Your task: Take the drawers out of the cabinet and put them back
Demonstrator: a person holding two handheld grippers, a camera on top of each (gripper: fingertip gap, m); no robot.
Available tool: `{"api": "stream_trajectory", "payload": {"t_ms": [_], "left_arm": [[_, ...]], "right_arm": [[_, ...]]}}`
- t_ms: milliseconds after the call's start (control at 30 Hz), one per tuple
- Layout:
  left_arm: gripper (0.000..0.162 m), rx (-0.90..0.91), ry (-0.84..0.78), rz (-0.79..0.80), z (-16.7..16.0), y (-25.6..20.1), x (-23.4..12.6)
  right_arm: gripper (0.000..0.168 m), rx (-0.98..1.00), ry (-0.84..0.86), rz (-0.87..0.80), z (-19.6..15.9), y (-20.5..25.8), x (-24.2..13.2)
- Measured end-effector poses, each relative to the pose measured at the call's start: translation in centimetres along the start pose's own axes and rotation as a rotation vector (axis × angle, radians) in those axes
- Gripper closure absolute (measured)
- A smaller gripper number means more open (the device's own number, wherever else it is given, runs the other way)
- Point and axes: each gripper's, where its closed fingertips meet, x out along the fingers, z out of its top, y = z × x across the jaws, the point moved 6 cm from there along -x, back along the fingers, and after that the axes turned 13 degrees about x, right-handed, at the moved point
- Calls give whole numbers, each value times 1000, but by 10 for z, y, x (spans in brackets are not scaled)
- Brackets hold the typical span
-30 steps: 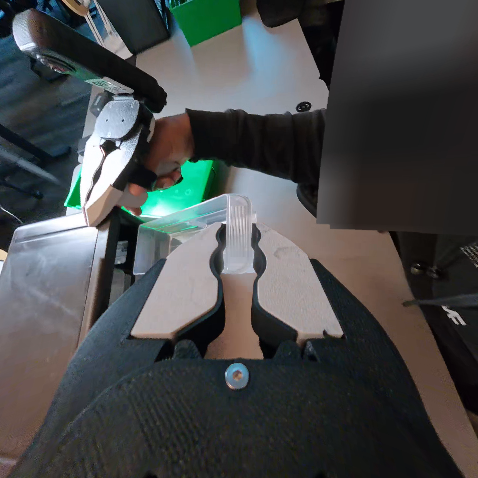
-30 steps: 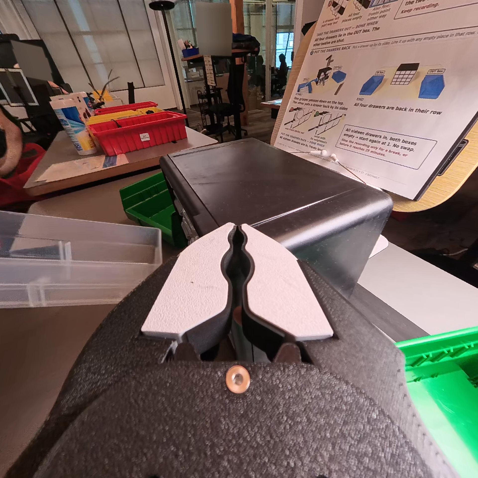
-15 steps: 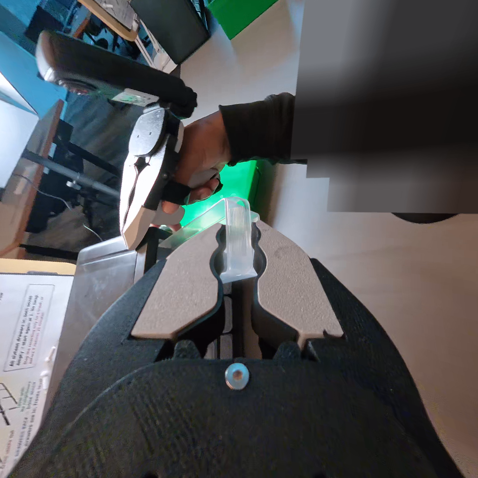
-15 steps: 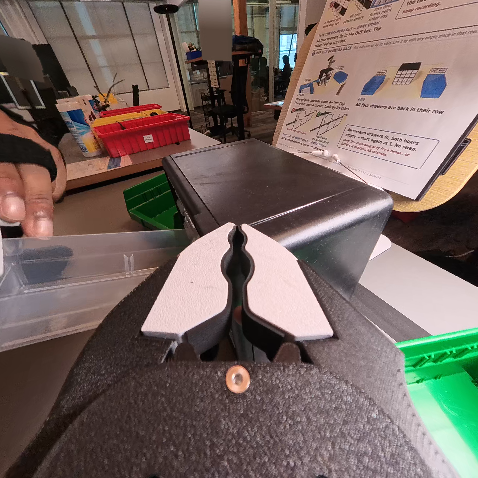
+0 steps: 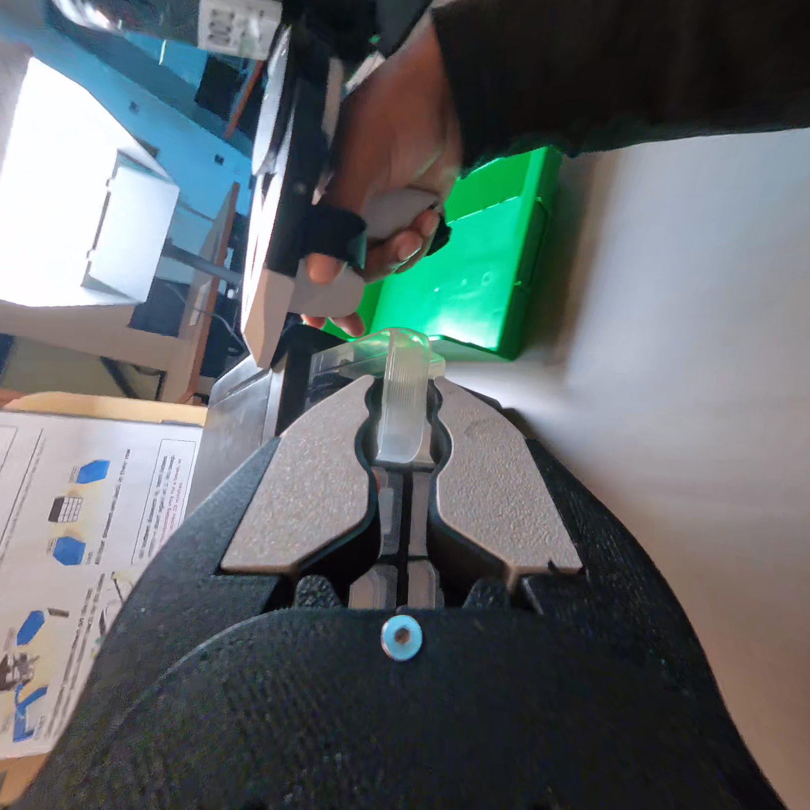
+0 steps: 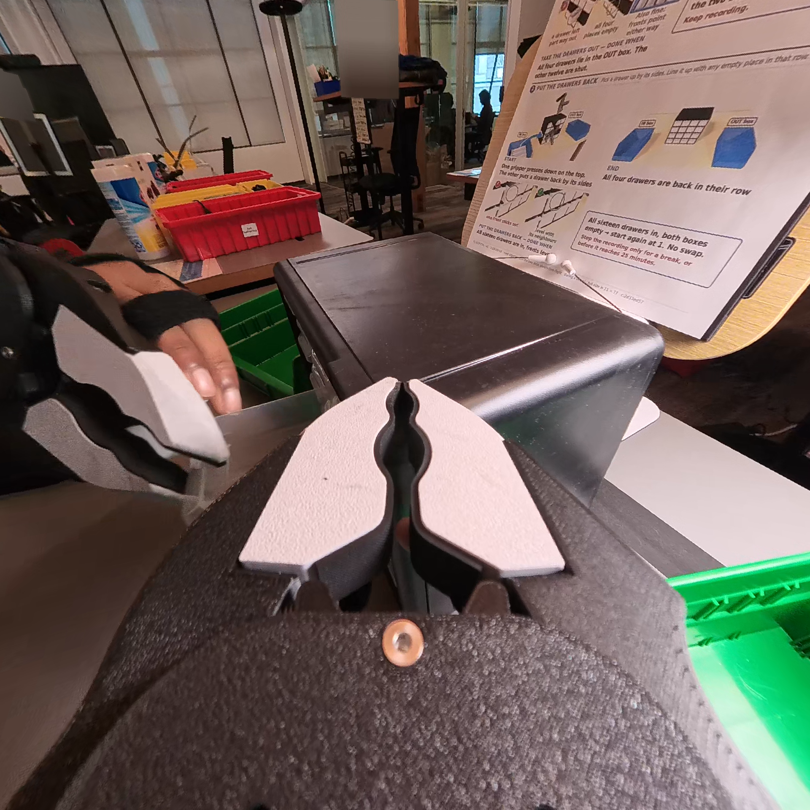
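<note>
Since a second ago the left tongs [image 5: 401, 420] have rolled and carried the clear drawer [image 5: 372, 353] in against the cabinet front; in the right wrist view the drawer has gone from a long clear tray at far left to a sliver [image 6: 267, 416] just beside the cabinet's front edge, with the left tongs [image 6: 175, 438] now in frame.

Left tongs: pinching the drawer's ribbed clear handle [image 5: 401, 394], one jaw on each side, handle upright between them. Drawer body runs away from the camera toward the black cabinet [image 5: 239, 420]. How far it is into its slot can't be told, left view is motion-blurred there.

Right tongs [image 6: 405, 388]: pressed together, nothing between them, tips at the near top edge of the cabinet [image 6: 438, 307]. Touching or just above, can't tell.

A hand [image 5: 394, 144] in a dark sleeve grips the right tongs [image 5: 280, 285], seen farther off in the left wrist view over the cabinet.

Green bin [image 5: 473, 263] sits on the pale desk [image 5: 657, 394] beyond the drawer. Another green bin [image 6: 263, 346] on the cabinet's left side, and a third [image 6: 754, 648] at lower right of the right wrist view. Printed instruction sheet [image 6: 648, 175] on a wooden board stands behind the cabinet. Red bins [image 6: 241, 219] on a far table.
</note>
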Motion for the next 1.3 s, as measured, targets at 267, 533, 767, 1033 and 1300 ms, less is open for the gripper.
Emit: {"api": "stream_trajectory", "payload": {"t_ms": [267,533,767,1033,1300], "left_arm": [[129,-79,58,169,-10,9,11],[153,189,34,392,-4,-14,5],[154,190,169,379,-16,0,23],[154,360,399,416,-23,14,46],[148,370,413,416,-25,12,48]], "right_arm": [[168,0,-1,1,0,0,0],[168,5,-4,7,0,-1,0],[168,8,-5,10,0,-1,0],[168,3,-7,1,0,-2,0],[168,2,-10,-10,0,-3,0]]}}
